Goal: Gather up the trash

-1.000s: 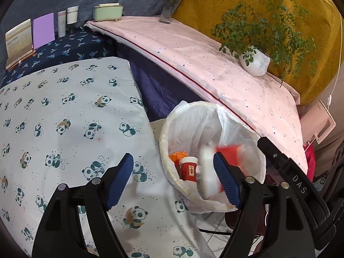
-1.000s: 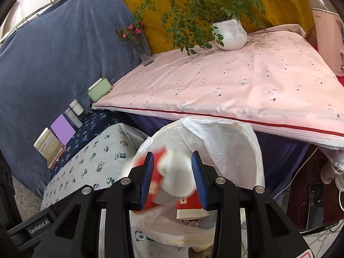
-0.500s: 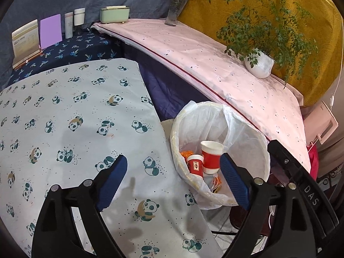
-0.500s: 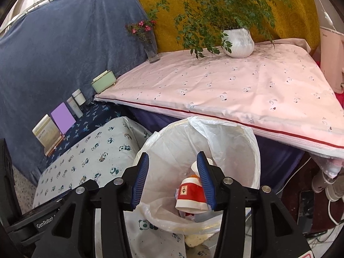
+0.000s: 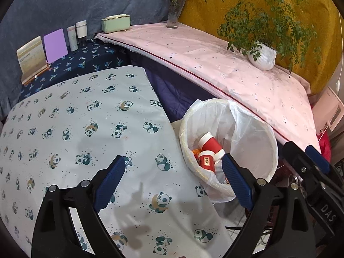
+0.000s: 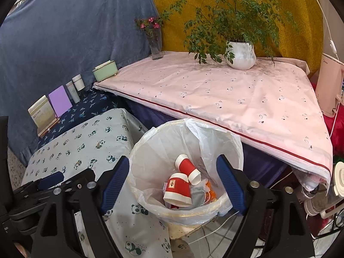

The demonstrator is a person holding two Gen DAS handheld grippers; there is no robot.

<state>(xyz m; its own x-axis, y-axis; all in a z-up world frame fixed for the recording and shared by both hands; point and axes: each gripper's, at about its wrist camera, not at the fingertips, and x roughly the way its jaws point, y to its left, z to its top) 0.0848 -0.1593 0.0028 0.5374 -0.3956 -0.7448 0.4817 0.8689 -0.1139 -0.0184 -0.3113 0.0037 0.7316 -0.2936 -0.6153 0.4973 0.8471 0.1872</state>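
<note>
A round bin with a white liner (image 5: 247, 133) (image 6: 163, 142) stands on the floor beside the panda-print table. Two red paper cups lie inside it on their sides, one (image 5: 209, 139) (image 6: 186, 165) above the other (image 5: 206, 161) (image 6: 178, 187), on top of orange and grey scraps. My left gripper (image 5: 173, 160) hovers over the table's edge by the bin, its jaws opening with nothing between them. Above the bin's mouth my right gripper (image 6: 173, 160) is also opening, its blue pads clear of the cups. A blue fingertip (image 5: 316, 157) of the right gripper shows at the left wrist view's right edge.
A panda-print cloth (image 5: 75, 118) covers the low table on the left. Behind the bin is a pink-clothed table (image 5: 215, 64) with a potted plant (image 5: 262, 56), a flower vase (image 5: 174, 19) and a green box (image 5: 116, 22). White cables (image 6: 215, 230) lie on the tiled floor.
A second ago each gripper had a red cup between its jaws. Both cups now lie in the bin, both jaws stand much wider, and both grippers have drawn back and up.
</note>
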